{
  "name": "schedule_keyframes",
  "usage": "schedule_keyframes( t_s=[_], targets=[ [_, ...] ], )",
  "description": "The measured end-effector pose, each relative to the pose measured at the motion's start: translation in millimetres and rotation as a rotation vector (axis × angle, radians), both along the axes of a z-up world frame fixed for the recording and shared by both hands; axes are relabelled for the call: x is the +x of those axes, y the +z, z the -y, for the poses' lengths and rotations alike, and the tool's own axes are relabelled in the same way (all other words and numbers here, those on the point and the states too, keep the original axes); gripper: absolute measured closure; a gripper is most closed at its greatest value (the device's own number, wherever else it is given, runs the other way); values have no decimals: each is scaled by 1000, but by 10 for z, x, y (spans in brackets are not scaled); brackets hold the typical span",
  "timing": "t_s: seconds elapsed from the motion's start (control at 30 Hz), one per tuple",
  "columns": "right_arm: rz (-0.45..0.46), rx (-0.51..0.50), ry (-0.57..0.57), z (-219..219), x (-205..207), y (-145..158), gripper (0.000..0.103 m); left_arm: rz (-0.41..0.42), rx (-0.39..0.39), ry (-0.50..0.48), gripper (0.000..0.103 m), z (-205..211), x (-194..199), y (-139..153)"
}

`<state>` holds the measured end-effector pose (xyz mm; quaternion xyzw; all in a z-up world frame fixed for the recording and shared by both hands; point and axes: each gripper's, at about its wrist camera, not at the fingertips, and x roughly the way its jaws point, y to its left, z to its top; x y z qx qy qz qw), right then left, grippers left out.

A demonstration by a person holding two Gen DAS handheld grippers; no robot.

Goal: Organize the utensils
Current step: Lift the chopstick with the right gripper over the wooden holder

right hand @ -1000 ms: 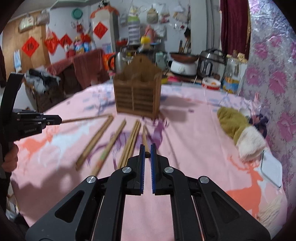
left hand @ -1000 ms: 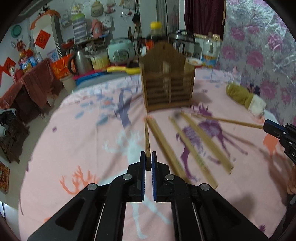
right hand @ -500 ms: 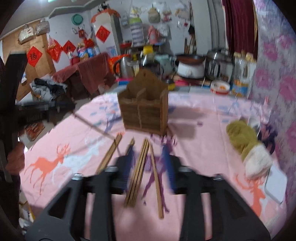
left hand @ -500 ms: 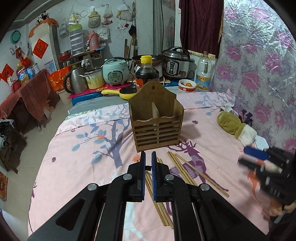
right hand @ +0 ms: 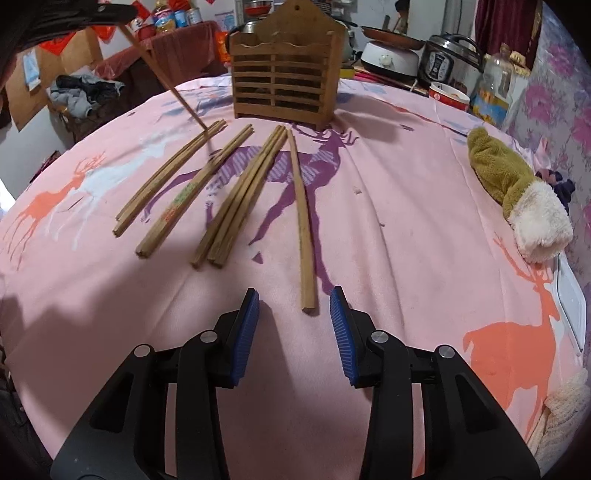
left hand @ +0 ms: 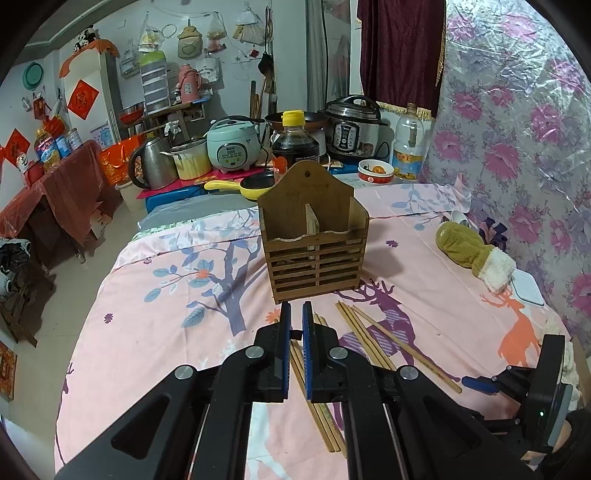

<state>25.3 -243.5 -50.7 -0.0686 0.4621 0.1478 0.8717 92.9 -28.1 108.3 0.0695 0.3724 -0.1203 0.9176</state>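
Left wrist view
- Left gripper (left hand: 294, 325): we find its blue-padded jaws pressed together, pinching the end of a thin wooden chopstick (left hand: 294, 334), which shows only as a small stub between the pads.
- Slatted wooden utensil holder (left hand: 314, 236): upright on the pink deer-print cloth (left hand: 155, 332), just beyond the left gripper's tips. We note a centre divider making two compartments; we cannot tell their contents.
- Loose wooden chopsticks (left hand: 373, 343): we record them lying on the cloth in front of the holder, partly hidden under the gripper body.
- Right gripper (left hand: 476, 384): low at the right edge, near the end of the outermost chopstick. We cannot tell its jaw state from here.
- Olive and white plush mitten (left hand: 476, 254): on the cloth to the right, well apart from the holder.

Right wrist view
- Right gripper (right hand: 294, 314): we find the jaws spread and closing, low over the cloth. The near end of a single long wooden chopstick (right hand: 301, 221) lies between the tips; the pads do not touch it.
- Loose wooden chopsticks: three bundles lie left of the single one, fanned toward the holder.
- Thin wooden chopstick (right hand: 166, 77): held aloft and tilted by the left gripper (right hand: 110, 14) at the top left, its free end down by the far tips of the leftmost bundle. We cannot tell whether it touches them.
- Slatted wooden utensil holder (right hand: 284, 77): upright beyond the chopsticks.
- Plush mitten (right hand: 517, 184): to the right, well apart.
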Motion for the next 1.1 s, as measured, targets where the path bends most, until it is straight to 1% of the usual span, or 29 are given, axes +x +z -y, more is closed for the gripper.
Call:
schedule_keyframes(
  t_s=[0.03,0.07,0.1,0.13,0.23,0.33,0.43,0.5,0.7,0.8,0.97,1.1],
  targets=[
    [-4,10,-1,12,2,7,63,-1,2,0,97,3,-2,2],
    [-9,25,-3,30,2,7,65,-1,1,1,97,-1,-1,9],
    [-14,38,-2,39,2,6,79,-2,2,1,97,-2,1,7],
    [-17,47,-1,30,2,-1,96,-3,0,1,97,-7,4,8],
    [-14,51,-4,19,11,4,96,-4,-1,1,97,-12,9,8],
    [42,41,-9,-10,-56,141,96,-8,-9,2,97,-36,19,20],
    [121,58,-9,-16,-114,427,96,-9,-8,8,97,-56,51,75],
    [181,73,-6,-32,-133,694,96,-6,-17,7,97,-57,67,156],
    [310,117,-2,-84,-68,1357,96,44,-19,-3,97,22,46,440],
    [343,118,4,-148,1,1557,97,63,-9,-18,97,131,64,581],
    [371,119,19,-279,186,1815,97,93,7,-33,97,292,133,766],
    [413,123,4,-357,384,2062,97,160,-10,-27,97,395,261,1075]
  ],
)
